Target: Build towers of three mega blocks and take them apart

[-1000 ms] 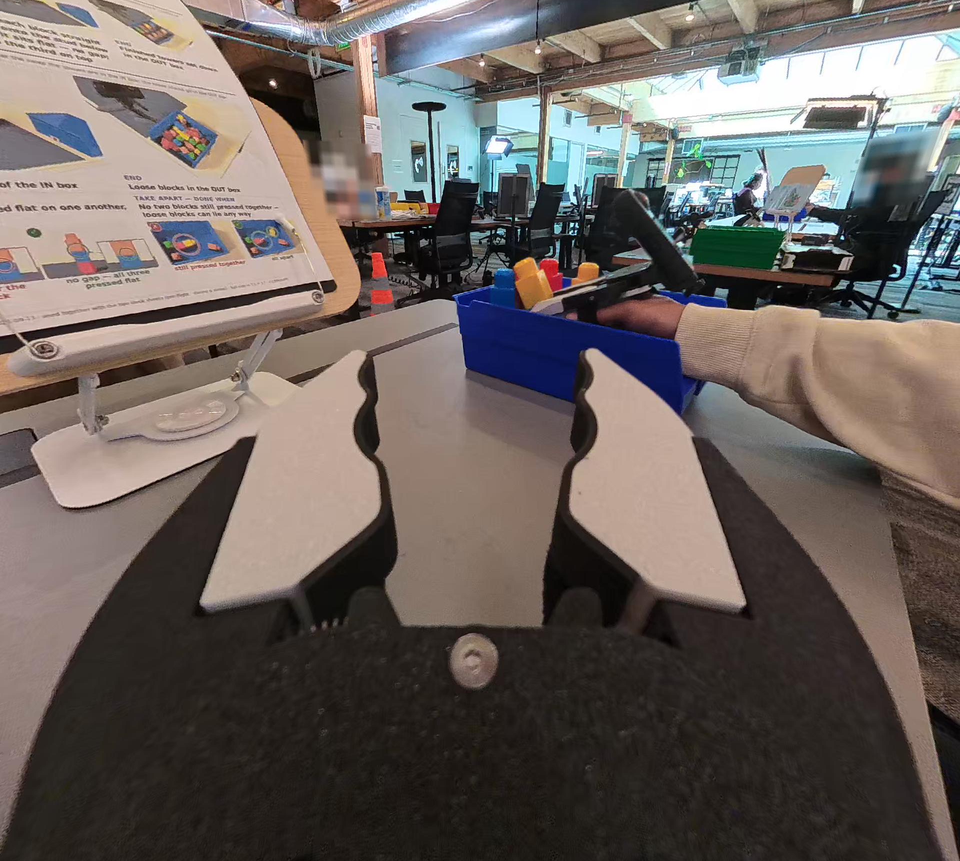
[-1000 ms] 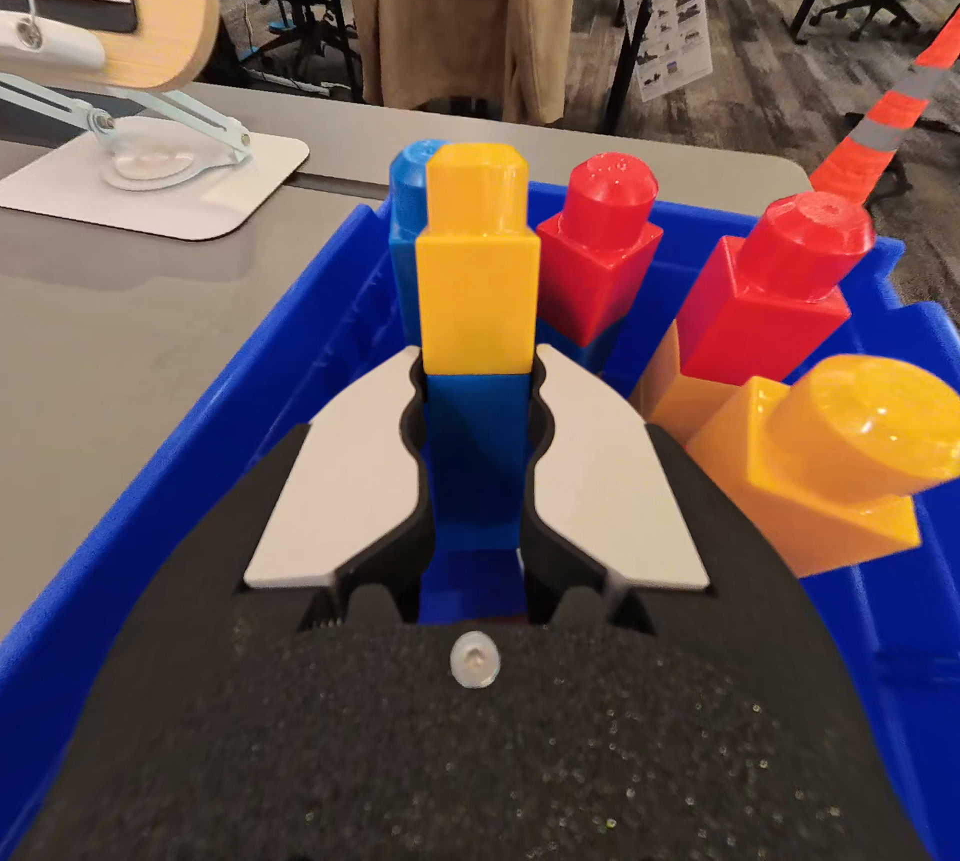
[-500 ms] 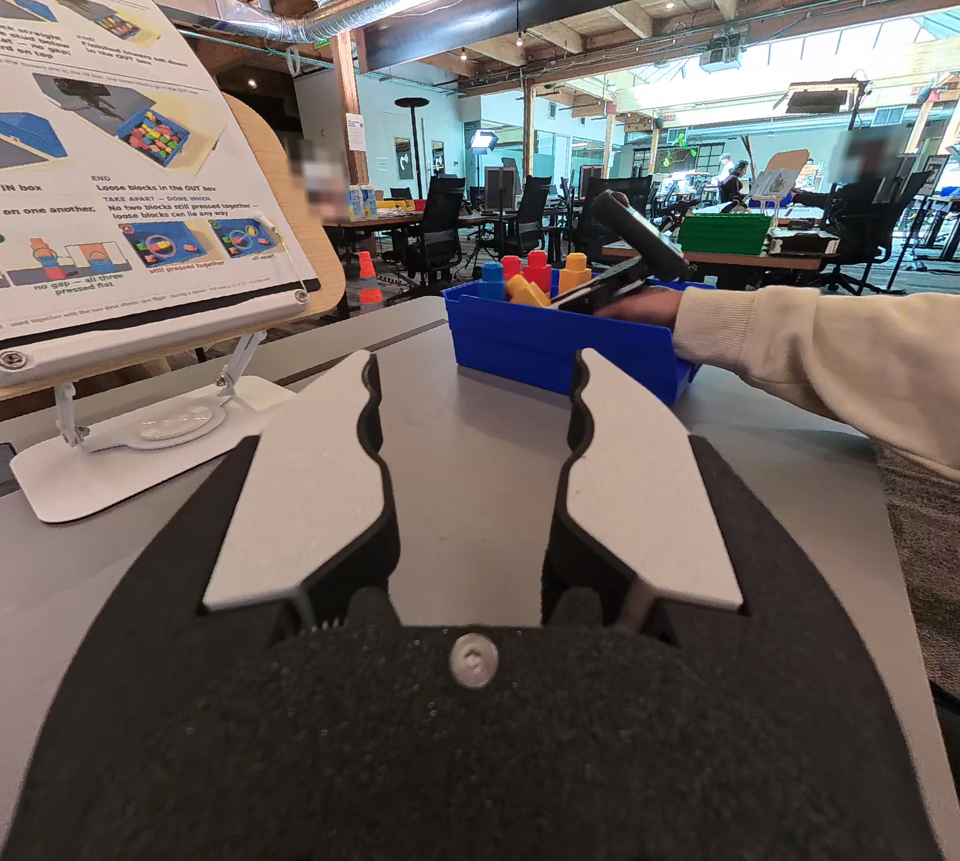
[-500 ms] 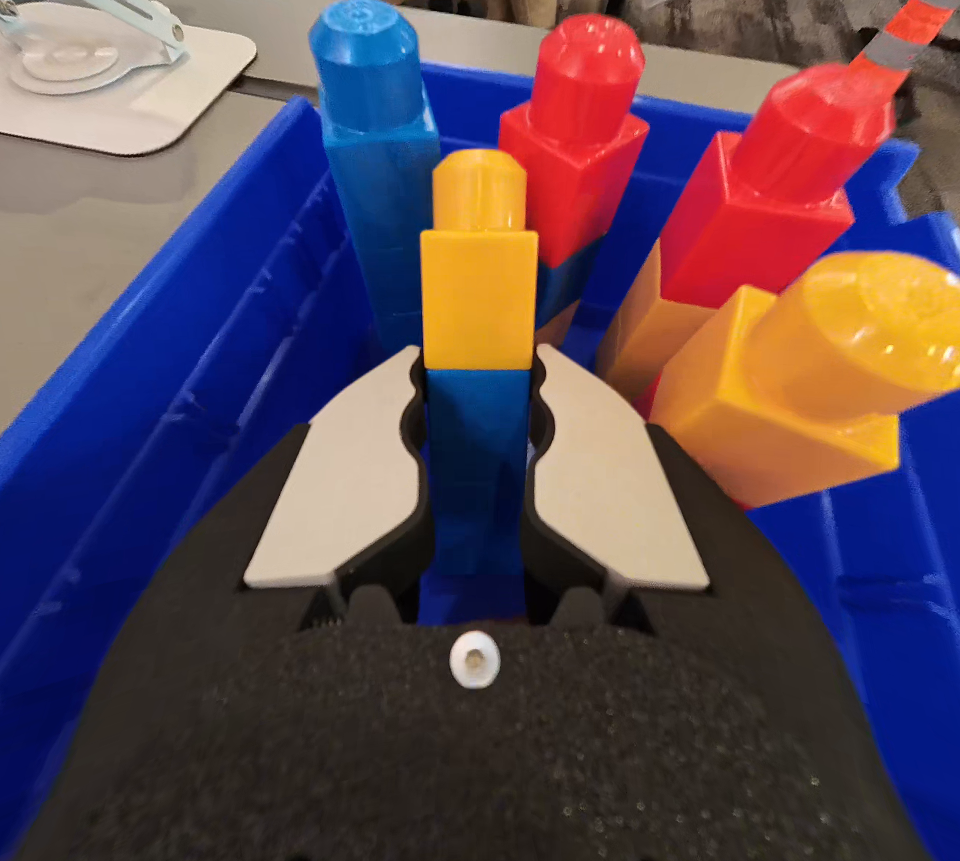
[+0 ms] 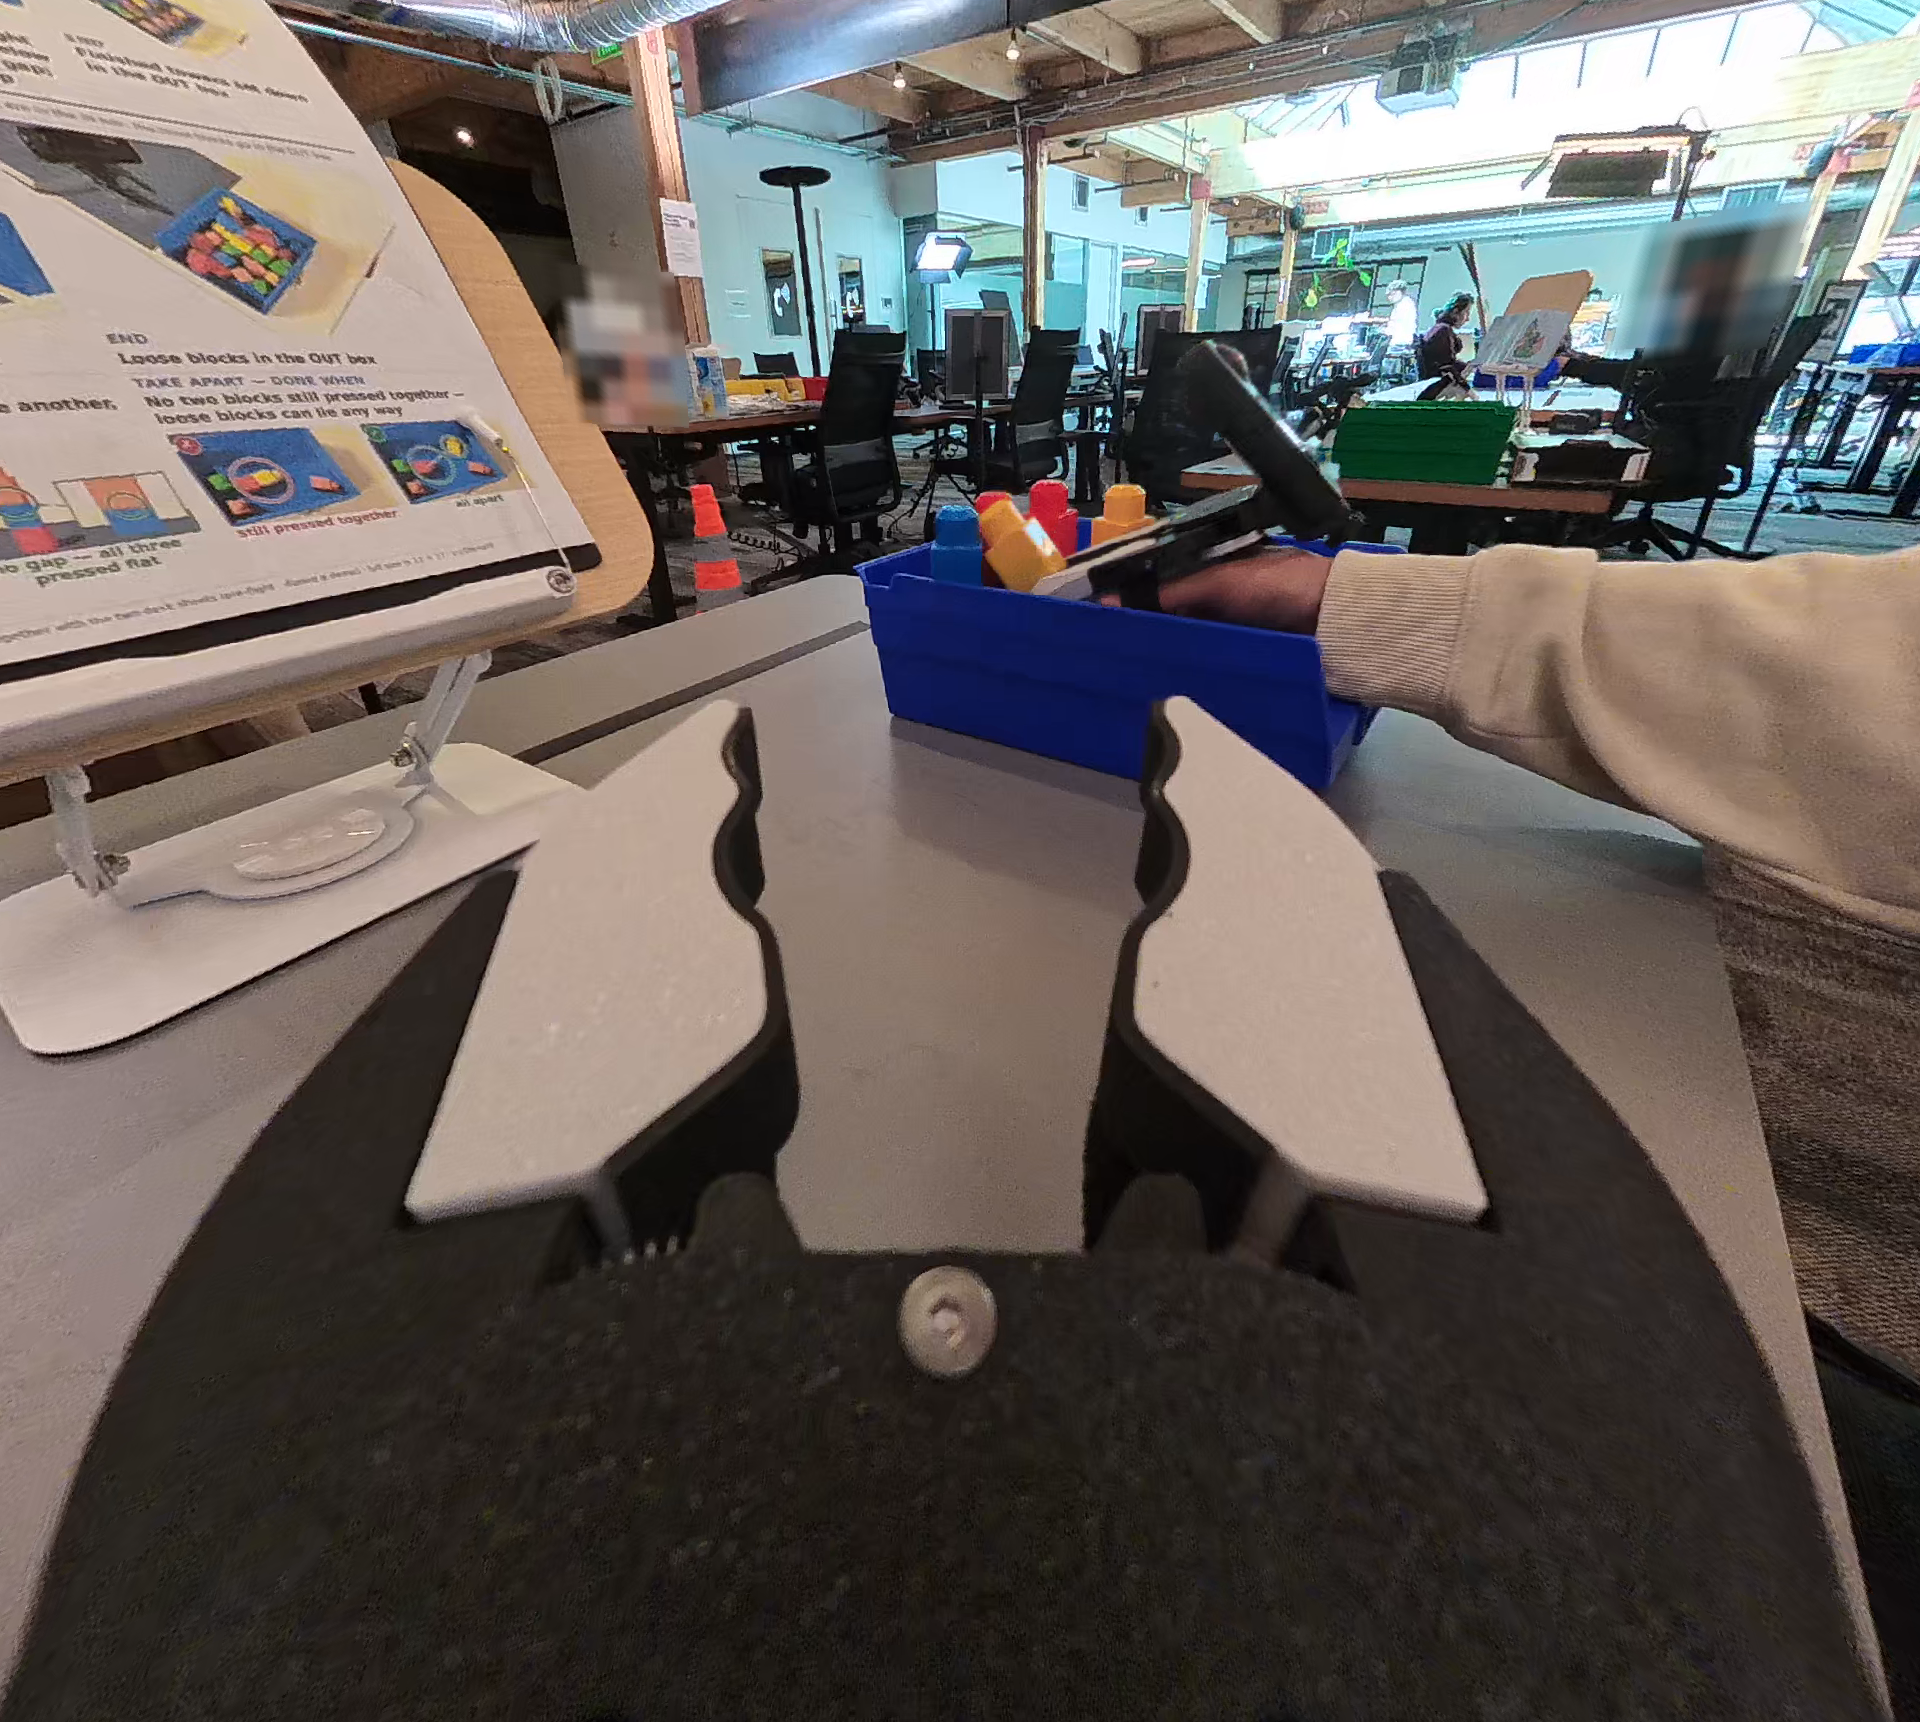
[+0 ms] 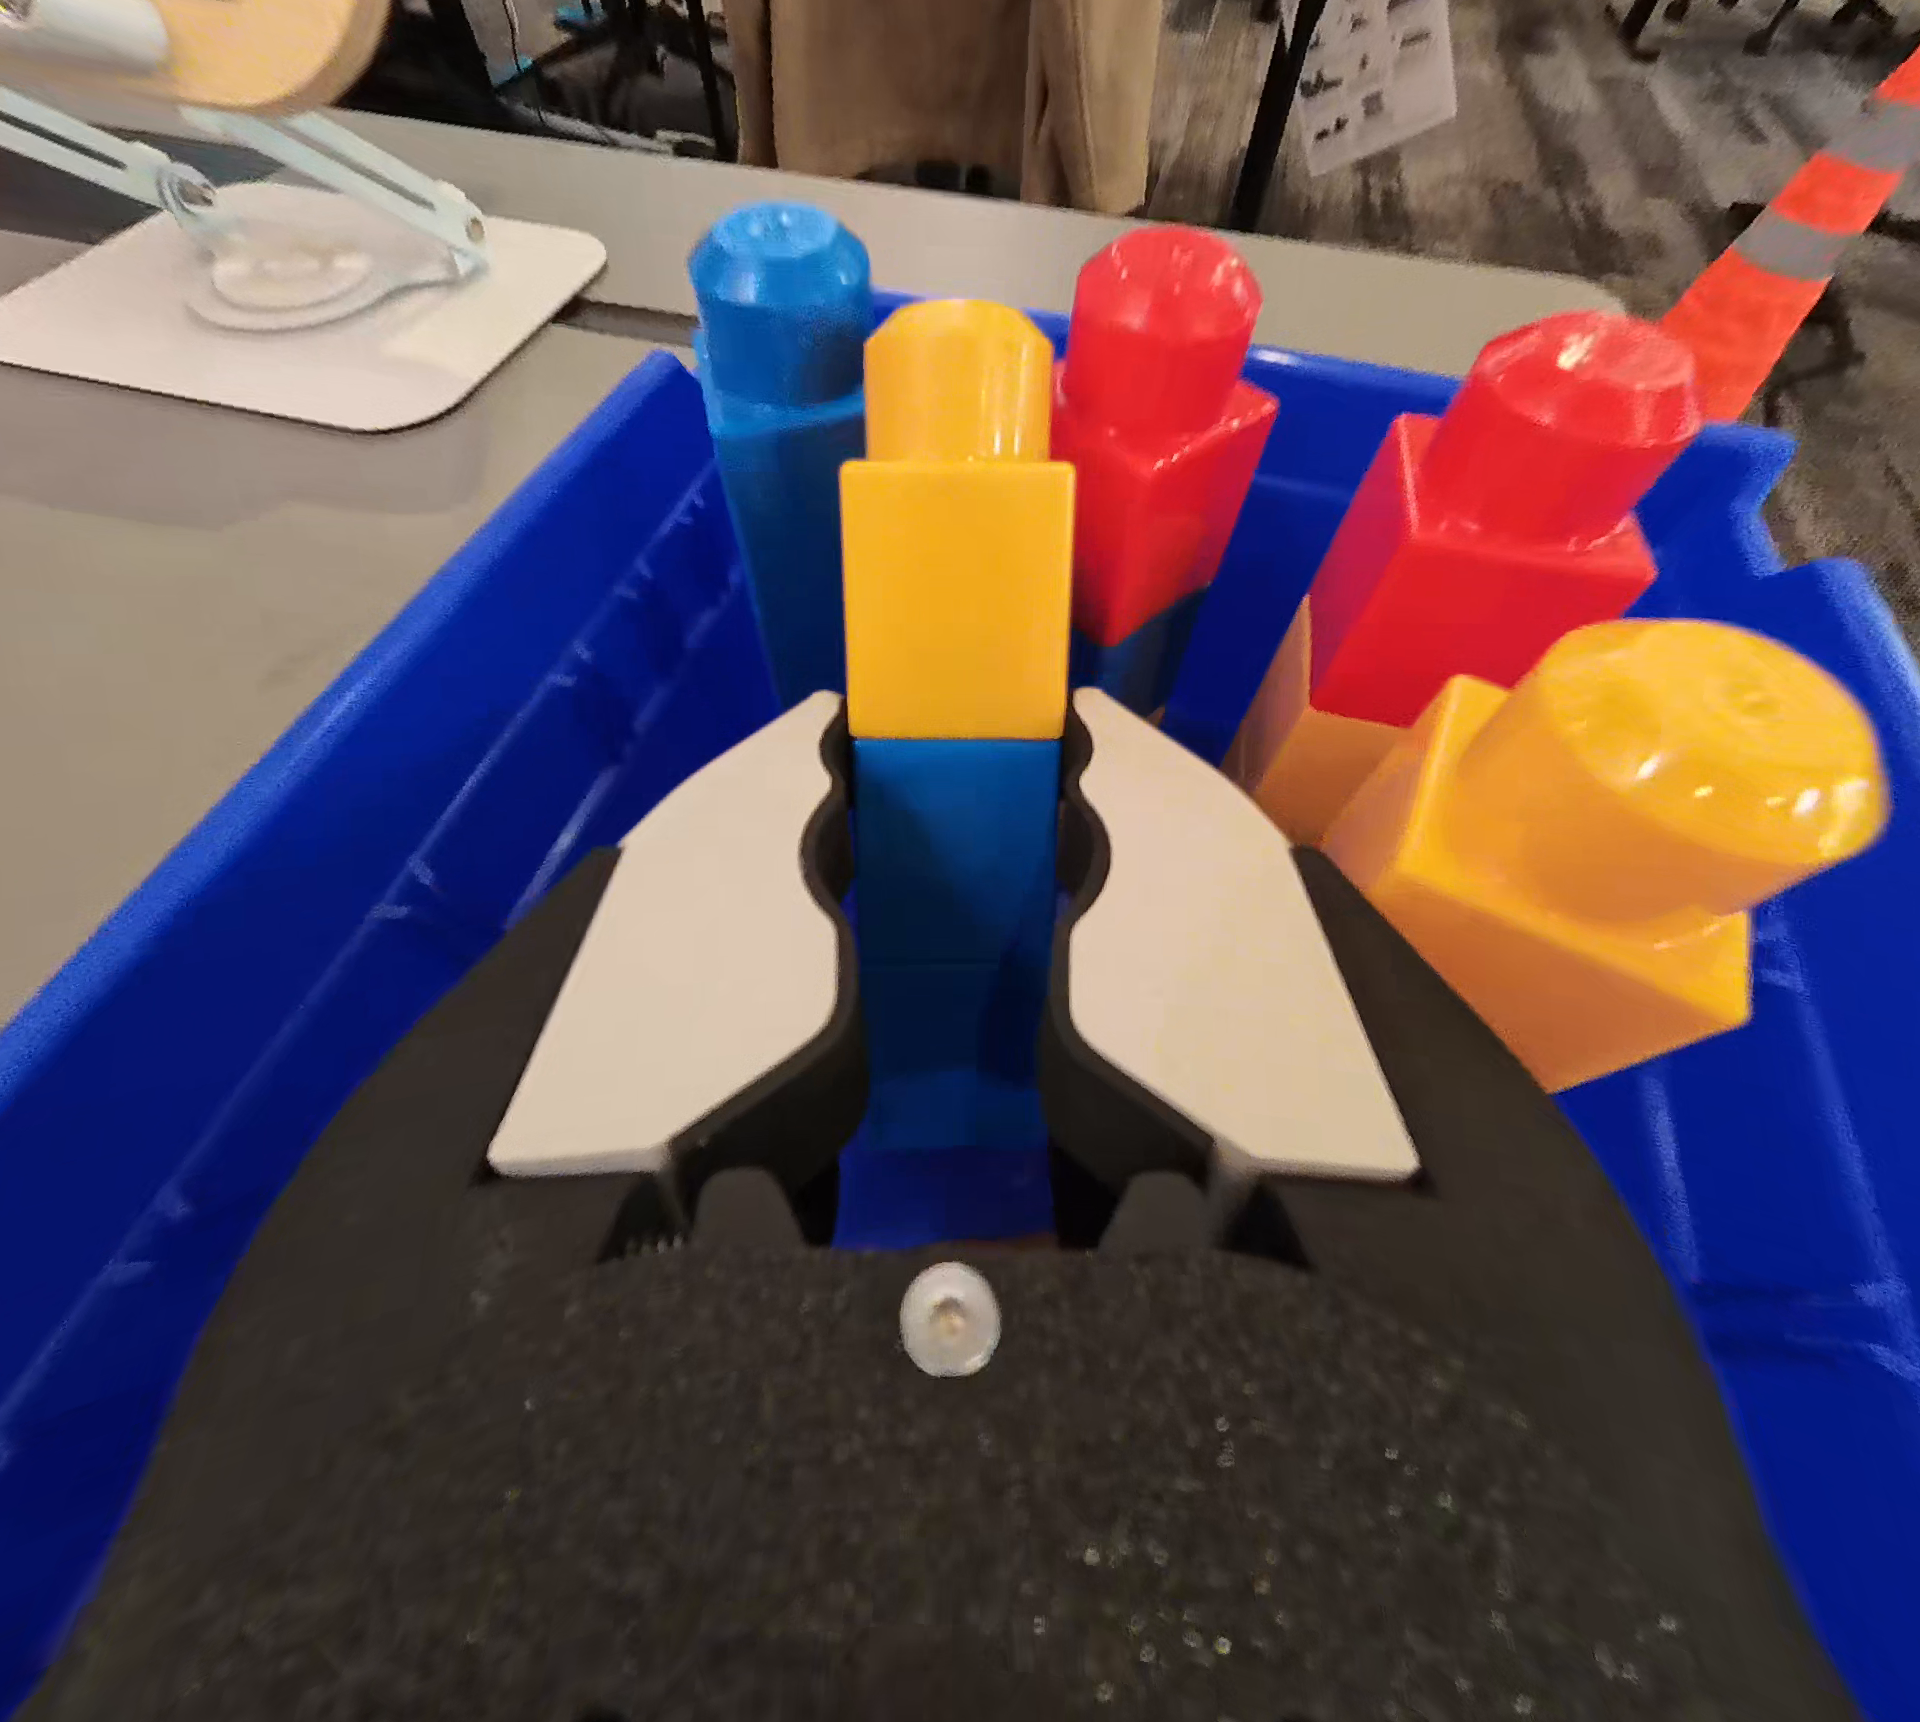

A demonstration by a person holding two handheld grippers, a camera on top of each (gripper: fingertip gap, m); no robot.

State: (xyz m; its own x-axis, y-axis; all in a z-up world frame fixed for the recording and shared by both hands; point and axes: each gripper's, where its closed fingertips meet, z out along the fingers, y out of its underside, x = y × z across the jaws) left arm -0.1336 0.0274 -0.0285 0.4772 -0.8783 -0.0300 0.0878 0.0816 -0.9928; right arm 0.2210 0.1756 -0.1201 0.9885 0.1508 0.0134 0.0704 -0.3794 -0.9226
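Each gripper is built the same way. The left gripper (image 5: 948, 841) is seen with a broad black body of grainy, foam-like texture, rounded at the sides, and a small silver screw (image 5: 947, 1322) is set in its middle. Two flat pale grey fingers (image 5: 613, 976) are mounted on top, each edged on the inner side by a black wavy pad. The right gripper (image 6: 958, 841) is made alike, with its own silver screw (image 6: 949, 1318); from afar, a black handle (image 5: 1262, 451) is seen on it. A cream knitted sleeve (image 5: 1621, 696) with a ribbed cuff is worn on the right arm.
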